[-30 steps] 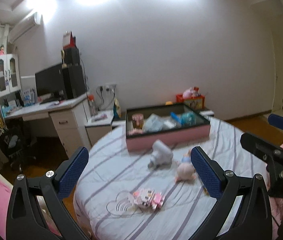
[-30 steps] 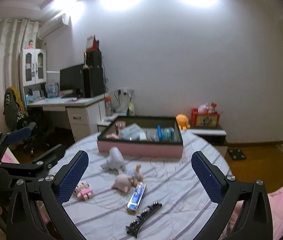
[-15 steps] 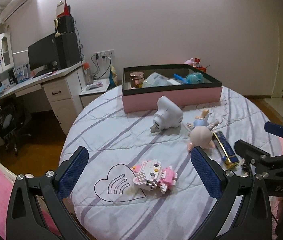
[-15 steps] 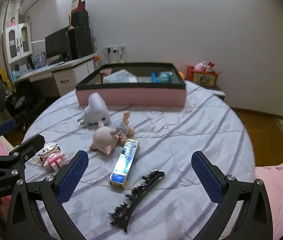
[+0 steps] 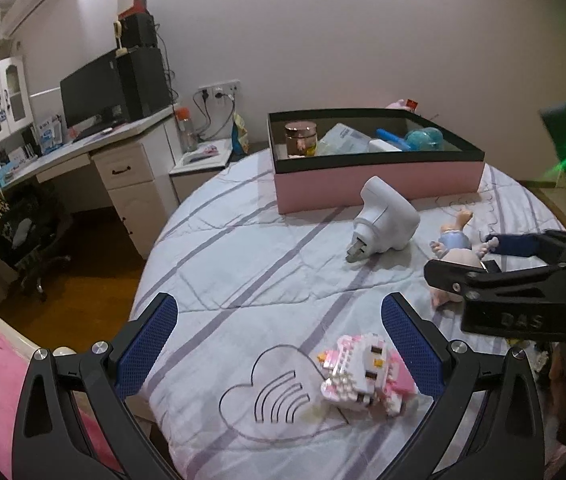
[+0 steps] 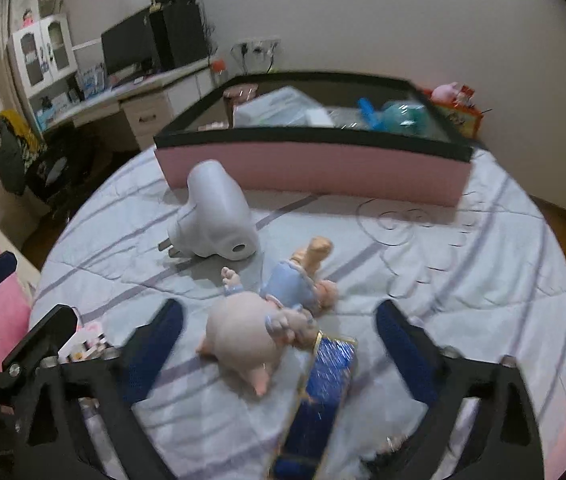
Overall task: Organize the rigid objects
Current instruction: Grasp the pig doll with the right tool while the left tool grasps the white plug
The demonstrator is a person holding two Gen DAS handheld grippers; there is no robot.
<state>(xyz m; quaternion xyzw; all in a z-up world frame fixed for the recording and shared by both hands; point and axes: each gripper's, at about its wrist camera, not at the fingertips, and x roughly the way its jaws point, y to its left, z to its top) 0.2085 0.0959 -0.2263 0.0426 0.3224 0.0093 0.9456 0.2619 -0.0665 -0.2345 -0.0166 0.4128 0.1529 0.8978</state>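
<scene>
Blue box cut off below, blurred

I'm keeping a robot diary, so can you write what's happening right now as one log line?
left gripper: open, near block toy | right gripper: open, over doll and blue bar | pink box: partly filled

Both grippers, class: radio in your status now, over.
Left gripper open, beside block toy. Right gripper open over doll and blue box. Pink bin ahead, white plug between.
</scene>
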